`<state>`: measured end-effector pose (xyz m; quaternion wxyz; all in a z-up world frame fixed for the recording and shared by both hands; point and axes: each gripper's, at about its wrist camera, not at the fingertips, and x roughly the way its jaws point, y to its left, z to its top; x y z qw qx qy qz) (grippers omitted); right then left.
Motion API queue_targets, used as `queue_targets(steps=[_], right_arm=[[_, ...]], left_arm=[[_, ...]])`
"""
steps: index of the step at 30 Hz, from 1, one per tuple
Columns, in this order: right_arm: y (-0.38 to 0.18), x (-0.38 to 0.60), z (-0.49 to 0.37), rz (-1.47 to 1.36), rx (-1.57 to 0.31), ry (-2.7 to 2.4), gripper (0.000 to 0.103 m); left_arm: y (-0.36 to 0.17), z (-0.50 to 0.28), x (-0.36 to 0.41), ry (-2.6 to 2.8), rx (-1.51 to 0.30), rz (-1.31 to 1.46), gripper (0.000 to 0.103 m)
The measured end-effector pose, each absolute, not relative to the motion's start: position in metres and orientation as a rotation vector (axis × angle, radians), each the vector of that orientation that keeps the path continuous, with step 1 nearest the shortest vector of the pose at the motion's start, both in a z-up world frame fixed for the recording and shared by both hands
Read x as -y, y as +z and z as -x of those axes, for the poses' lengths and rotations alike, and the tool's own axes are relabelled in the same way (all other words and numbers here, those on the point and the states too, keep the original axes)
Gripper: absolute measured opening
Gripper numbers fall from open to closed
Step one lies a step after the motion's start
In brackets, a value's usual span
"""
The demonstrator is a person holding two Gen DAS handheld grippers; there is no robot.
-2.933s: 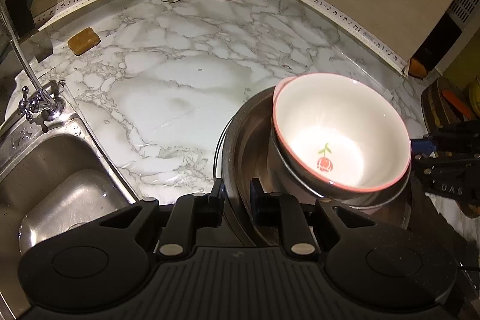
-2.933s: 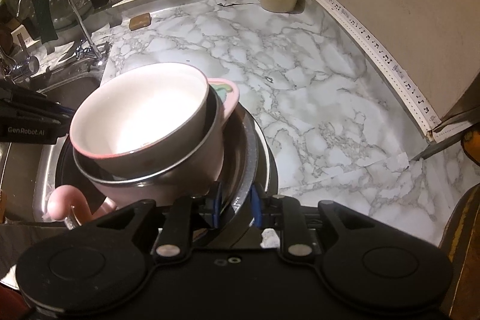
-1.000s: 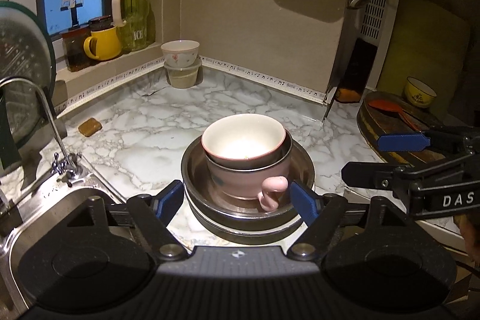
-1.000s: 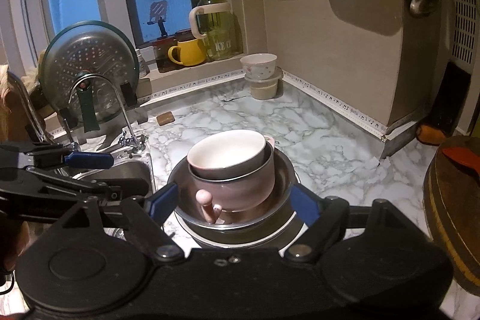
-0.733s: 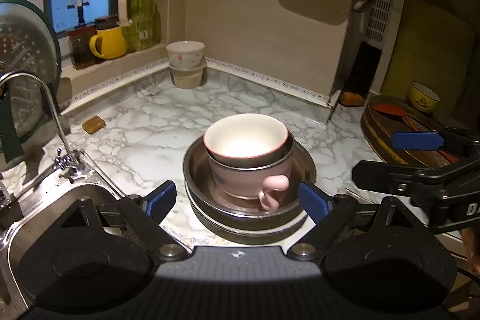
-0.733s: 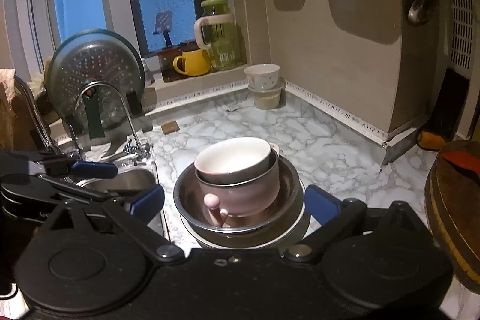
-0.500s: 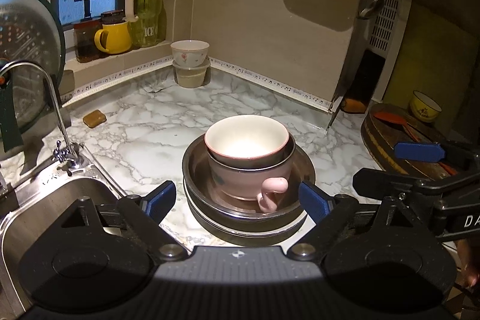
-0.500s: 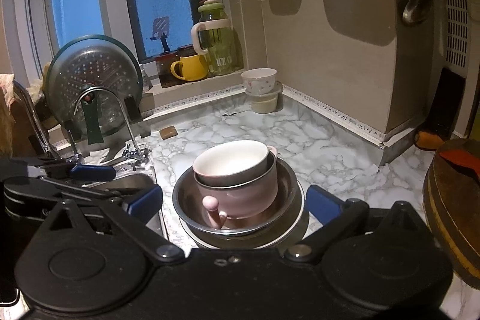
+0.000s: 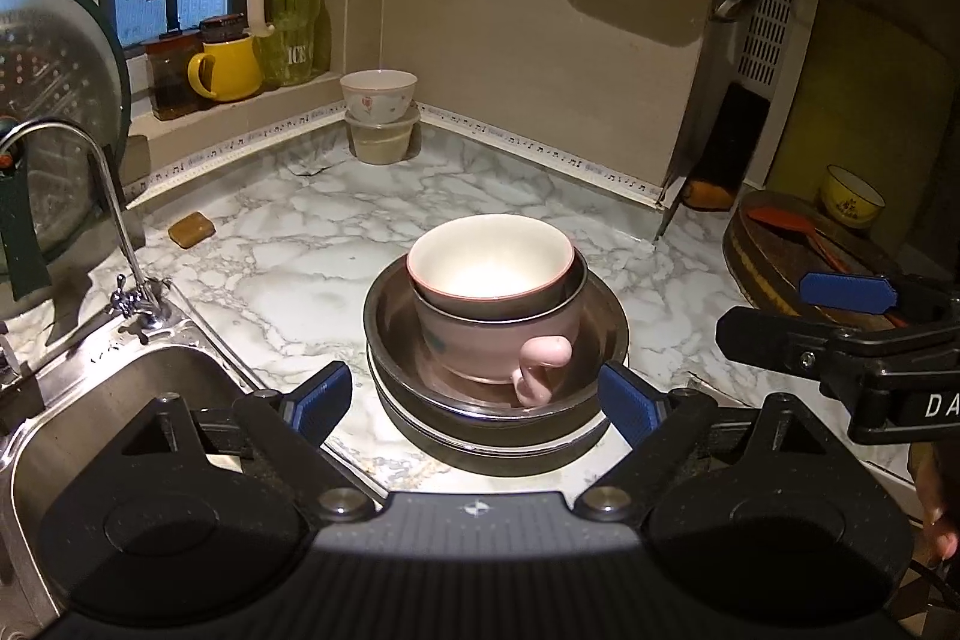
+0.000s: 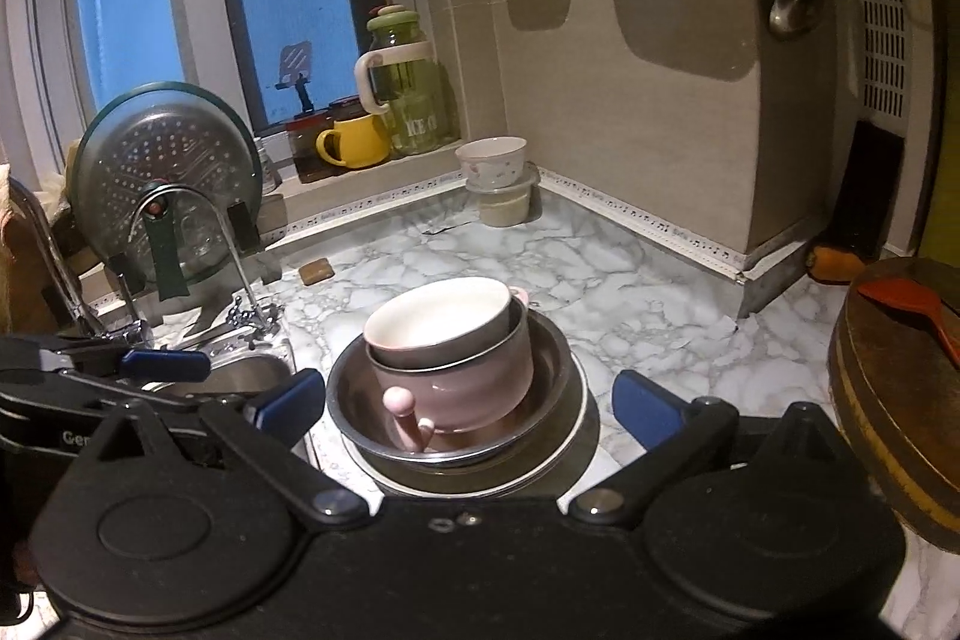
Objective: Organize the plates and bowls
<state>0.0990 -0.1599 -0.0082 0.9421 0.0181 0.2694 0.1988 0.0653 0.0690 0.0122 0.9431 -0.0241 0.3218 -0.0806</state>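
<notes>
Marble counter [image 9: 312, 274] by steel sink [image 9: 90, 400], stacked bowls [image 9: 492, 280] mid-counter, both tongs released wide, left gripper [image 9: 474, 400], right gripper [image 10: 468, 400], yellow bowl [image 9: 852, 205] seen from left wrist only.

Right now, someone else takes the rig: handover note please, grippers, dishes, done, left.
Left gripper: fingers open, empty, short of the stack.
Right gripper: fingers open, empty, also short of it.
Stack on the marble counter: white bowl in a steel bowl, in the pink mug, in a steel basin on a plate.
Done: these are nested together.
Left: floral bowl on a container in the corner; yellow bowl far right.
</notes>
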Motion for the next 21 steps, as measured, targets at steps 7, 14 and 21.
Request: queue_targets(steps=[7, 14, 21], right_arm=[[-0.0096, 0.1612, -0.0984, -0.039, -0.555, 0.4, 0.103], [-0.0113, 0.1614, -0.0981, -0.042, -0.562, 0.395, 0.103], [-0.0094, 0.1625, -0.0981, -0.047, -0.555, 0.389, 0.103]], left_arm=[[0.0164, -0.0641, -0.0687, -0.149, -0.632, 0.042, 0.09], [0.016, -0.0657, -0.0694, -0.153, -0.637, 0.054, 0.09], [0.0196, -0.0606, -0.0619, -0.156, -0.594, 0.014, 0.09]])
